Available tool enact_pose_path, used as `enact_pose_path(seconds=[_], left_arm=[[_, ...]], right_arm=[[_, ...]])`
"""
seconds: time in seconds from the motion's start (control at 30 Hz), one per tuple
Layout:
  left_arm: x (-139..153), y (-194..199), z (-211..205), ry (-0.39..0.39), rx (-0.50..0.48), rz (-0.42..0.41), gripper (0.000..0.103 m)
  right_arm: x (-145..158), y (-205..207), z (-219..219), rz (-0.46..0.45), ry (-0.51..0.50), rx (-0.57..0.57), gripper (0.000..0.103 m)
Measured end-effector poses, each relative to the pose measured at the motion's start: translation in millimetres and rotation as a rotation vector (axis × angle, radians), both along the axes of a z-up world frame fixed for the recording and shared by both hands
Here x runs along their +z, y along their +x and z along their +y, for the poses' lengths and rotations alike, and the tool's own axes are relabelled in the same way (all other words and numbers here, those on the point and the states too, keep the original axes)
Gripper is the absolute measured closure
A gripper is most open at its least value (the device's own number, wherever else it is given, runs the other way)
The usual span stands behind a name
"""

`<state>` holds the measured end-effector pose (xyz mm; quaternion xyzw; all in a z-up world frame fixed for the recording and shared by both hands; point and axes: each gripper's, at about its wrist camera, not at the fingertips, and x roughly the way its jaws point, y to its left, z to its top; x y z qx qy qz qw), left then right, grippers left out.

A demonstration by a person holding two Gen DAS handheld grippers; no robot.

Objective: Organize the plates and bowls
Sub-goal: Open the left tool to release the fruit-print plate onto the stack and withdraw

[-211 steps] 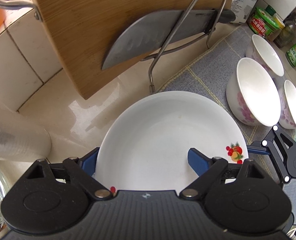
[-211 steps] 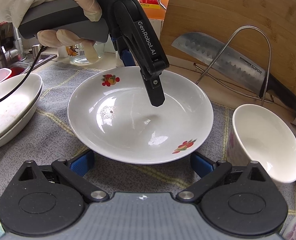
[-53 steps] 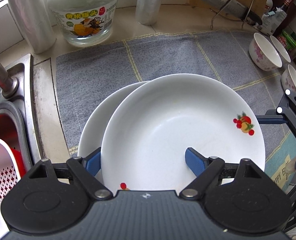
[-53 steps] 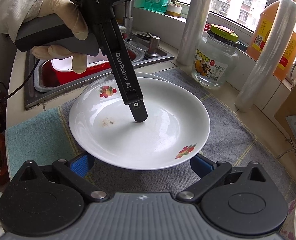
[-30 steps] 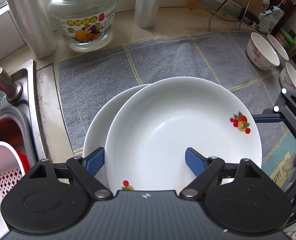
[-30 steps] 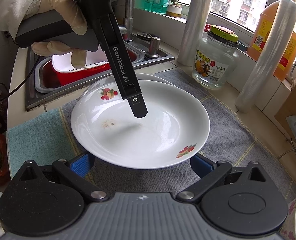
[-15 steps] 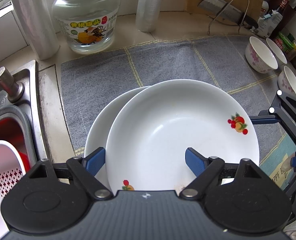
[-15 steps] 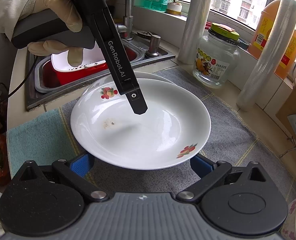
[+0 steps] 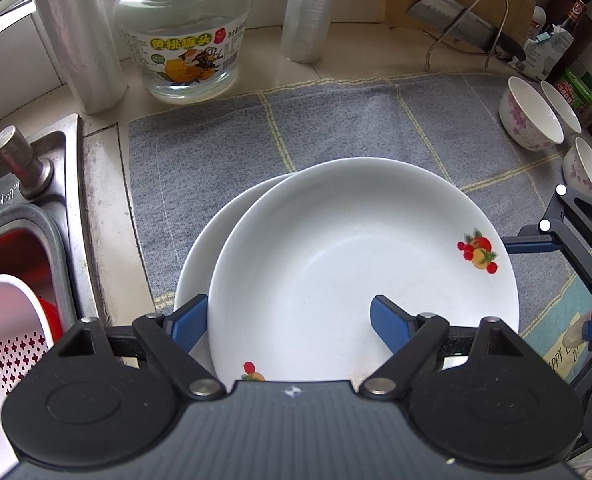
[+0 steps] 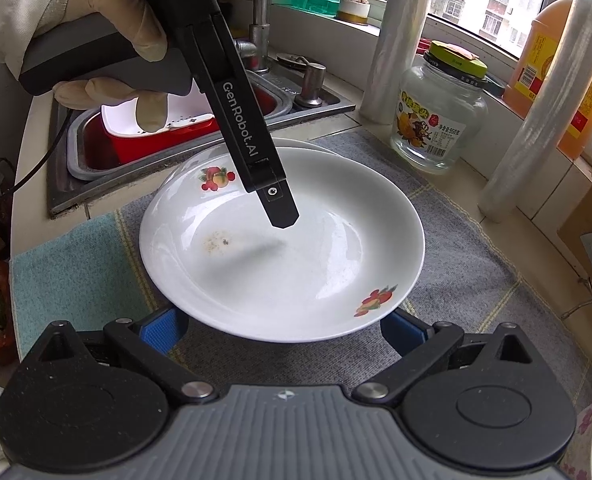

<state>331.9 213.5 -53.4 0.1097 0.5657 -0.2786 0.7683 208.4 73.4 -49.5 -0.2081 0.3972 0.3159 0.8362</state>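
Left tool (image 9: 290, 320) grips the top plate (image 9: 359, 264) by its rim, overlapping the lower plate (image 9: 200, 264). Next, I judge: slide it square, then let go. Right tool (image 10: 282, 330) sits spread and empty near the top plate's edge.

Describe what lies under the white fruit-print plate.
A second white plate shows beneath the white fruit-print plate, peeking out toward the sink, on the grey cloth. Its centre, and any plates below, are covered.

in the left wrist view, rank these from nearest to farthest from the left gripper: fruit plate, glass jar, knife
1. fruit plate: between the jaws of the left gripper, on the grey mat.
2. glass jar: beyond the mat, upper left, by the wall.
3. knife: far upper right, on a wire rack against the cutting board.
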Motion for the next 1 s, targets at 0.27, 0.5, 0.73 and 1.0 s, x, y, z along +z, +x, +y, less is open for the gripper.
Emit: enact_pose_path(seconds=[0.27, 0.5, 0.73, 1.0], left_arm=[[1.2, -0.5, 1.8, -0.012, 0.01, -0.003, 0.017], [4.0, -3.8, 5.0, -0.027, 0.024, -0.029, 0.015], [11.9, -9.3, 12.3, -0.062, 0.056, -0.046, 0.014], [22.0, -21.1, 19.3, -0.093, 0.097, -0.112, 0.013]], right_arm=[[-1.3, 5.0, 0.2, 0.016, -0.003, -0.004, 0.0], [-1.6, 6.4, 0.9, 0.021, -0.007, -0.004, 0.0], [-1.5, 6.6, 0.3, 0.02, -0.008, -0.007, 0.0], [-1.4, 5.5, 2.9, -0.003, -0.025, 0.01, 0.0]])
